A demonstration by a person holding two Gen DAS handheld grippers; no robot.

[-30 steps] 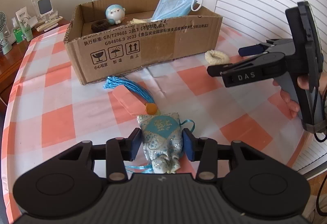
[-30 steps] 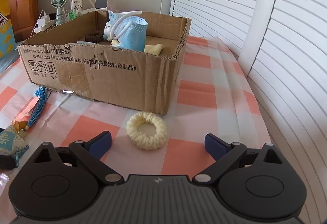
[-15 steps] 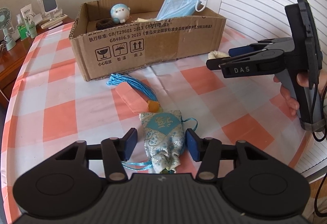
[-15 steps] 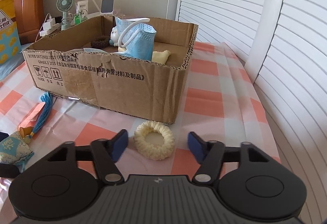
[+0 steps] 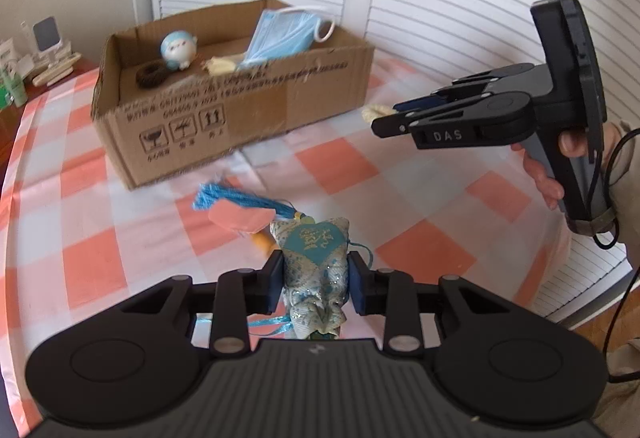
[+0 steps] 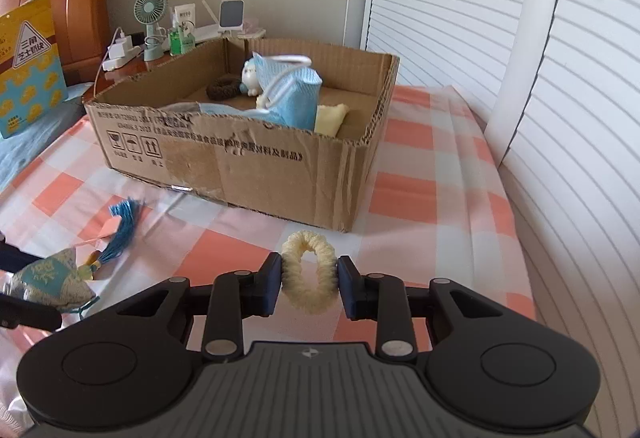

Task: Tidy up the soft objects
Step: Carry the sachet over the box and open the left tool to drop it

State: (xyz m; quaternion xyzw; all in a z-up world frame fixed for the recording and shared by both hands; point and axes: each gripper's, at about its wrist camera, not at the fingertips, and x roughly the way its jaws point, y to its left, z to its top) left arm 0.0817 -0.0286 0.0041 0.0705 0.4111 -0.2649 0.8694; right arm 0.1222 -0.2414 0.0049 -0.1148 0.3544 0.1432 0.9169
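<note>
My left gripper (image 5: 315,280) is shut on a blue and silver brocade sachet (image 5: 314,258) with a blue tassel (image 5: 236,198), lifted above the checked tablecloth. The sachet also shows in the right wrist view (image 6: 50,280). My right gripper (image 6: 308,280) is shut on a cream scrunchie (image 6: 309,274), squeezed into an oval and held off the table. The right gripper also shows in the left wrist view (image 5: 390,118), with the scrunchie's tip (image 5: 374,113) poking out. The open cardboard box (image 5: 240,106) stands behind; it also shows in the right wrist view (image 6: 280,170).
The box holds a blue face mask (image 6: 292,98), a small round plush toy (image 5: 178,48), a dark scrunchie (image 5: 151,75) and a yellow cloth (image 6: 330,118). A side table with a mini fan (image 6: 150,22) stands at the back left. Shutters (image 6: 580,78) run along the right.
Both grippers closed: the left on the sachet, the right on the cream scrunchie. Both objects are now lifted off the tablecloth, and the tassel swings.
</note>
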